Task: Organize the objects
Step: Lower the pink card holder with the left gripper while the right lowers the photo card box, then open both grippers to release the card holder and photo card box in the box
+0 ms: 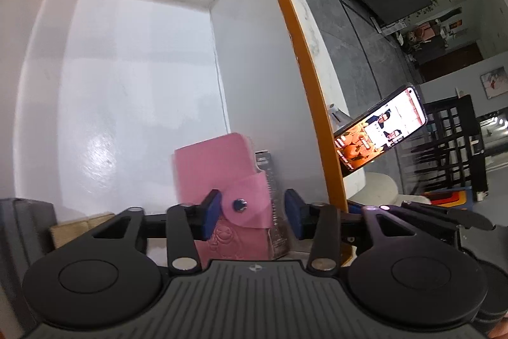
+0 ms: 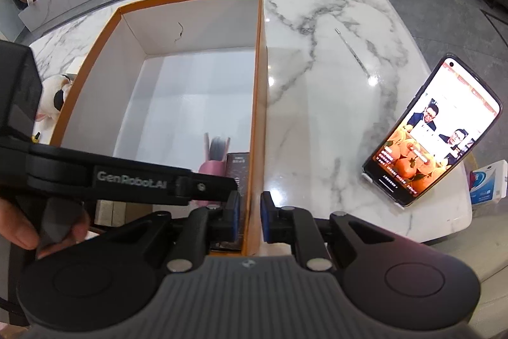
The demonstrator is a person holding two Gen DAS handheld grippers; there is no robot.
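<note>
White marble with grey veining forms the glossy top of the table, and on it a large open box is set: orange along the rim and outside, smooth white card inside, with a thin dark crack marked on its far wall.

In the box's near right corner a pink wallet is stood upright. Its surface is soft and leather-like, an embossed figure is pressed into the lower front, and a rounded flap is fastened by 1 metal snap. Just beside it, against the box wall, a slim dark carton with fine print is stood on end.

The left claw is held inside the box around both items. Its blue pads are parted; the left pad is seen at the wallet's flap, while the right pad is clear of the carton, so no firm clamp is shown.

The right claw is brought nearly together astride the box's right wall, 1 finger inside and 1 outside; whether the card is actually pinched cannot be told.

To the right, a lit smartphone is propped at a tilt on a stand. A thin metal rod is laid on the marble beyond it, well apart from the box. A white and black plush toy is seen outside the box's left wall.
</note>
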